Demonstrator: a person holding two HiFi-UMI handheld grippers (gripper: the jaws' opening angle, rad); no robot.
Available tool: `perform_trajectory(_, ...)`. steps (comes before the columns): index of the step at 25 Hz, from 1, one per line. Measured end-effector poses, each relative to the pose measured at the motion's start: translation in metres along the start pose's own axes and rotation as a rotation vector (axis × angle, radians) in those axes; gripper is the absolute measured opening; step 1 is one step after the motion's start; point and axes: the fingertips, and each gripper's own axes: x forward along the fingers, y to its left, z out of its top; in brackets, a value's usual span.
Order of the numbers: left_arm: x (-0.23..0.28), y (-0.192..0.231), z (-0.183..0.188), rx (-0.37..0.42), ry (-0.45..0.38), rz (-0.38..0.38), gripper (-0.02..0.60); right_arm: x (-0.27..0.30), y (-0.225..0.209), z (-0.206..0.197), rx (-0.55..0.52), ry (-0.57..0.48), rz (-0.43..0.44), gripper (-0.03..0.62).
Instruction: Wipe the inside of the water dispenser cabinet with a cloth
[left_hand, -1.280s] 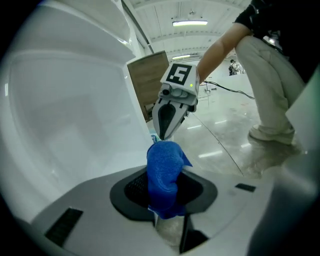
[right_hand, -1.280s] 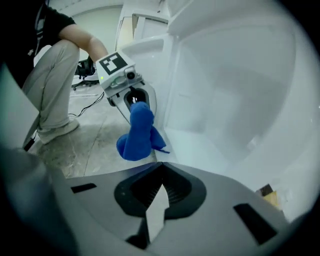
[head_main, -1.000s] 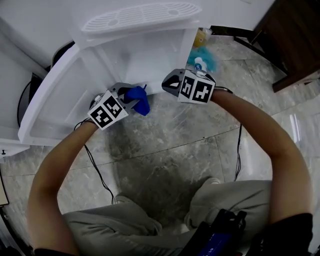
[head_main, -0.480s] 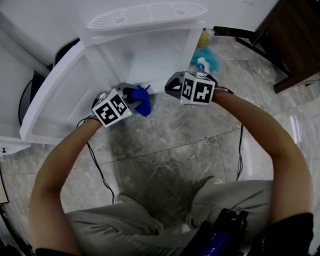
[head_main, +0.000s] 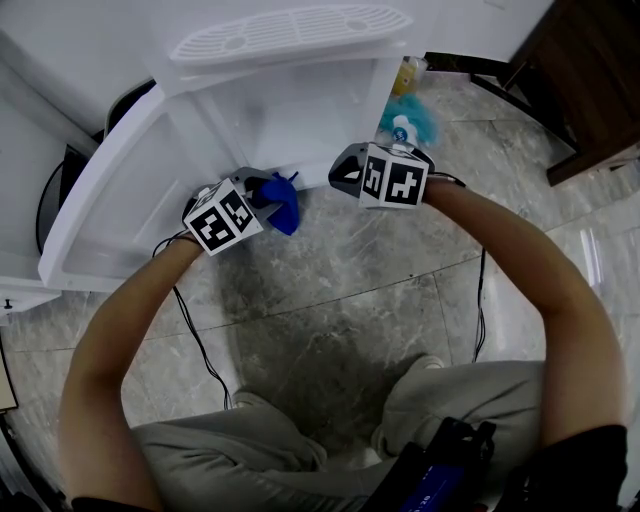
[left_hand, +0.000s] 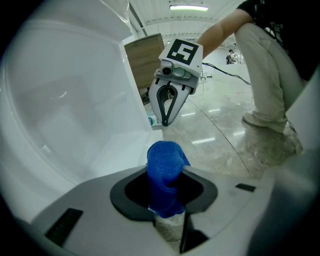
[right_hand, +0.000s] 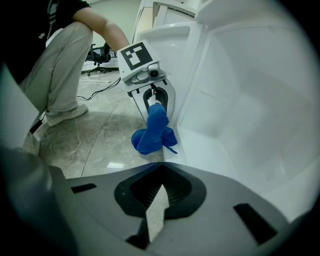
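Note:
The white dispenser cabinet (head_main: 120, 190) stands open, its bare white inside (left_hand: 65, 110) facing me. My left gripper (head_main: 262, 196) is shut on a bunched blue cloth (left_hand: 165, 175), which hangs at the cabinet's front lower edge (right_hand: 152, 132). To its right, my right gripper (head_main: 345, 172) hovers just outside the opening with its jaws shut and nothing between them (right_hand: 155, 210). The two grippers face each other a short way apart. The cloth hides the left fingertips.
Grey marble floor (head_main: 340, 300) lies under both hands. A yellow bottle and a fluffy blue item (head_main: 405, 115) sit by the cabinet's right side. Dark wooden furniture (head_main: 590, 80) is at far right. Cables (head_main: 200, 345) trail across the floor near the person's knees.

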Motion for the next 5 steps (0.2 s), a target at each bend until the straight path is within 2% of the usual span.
perform_trajectory(5, 0.0000, -0.0003, -0.0020, -0.011, 0.007, -0.005, 0.101, 0.0035, 0.0047, 0.0018, -0.015, -0.001, 0.013, -0.003)
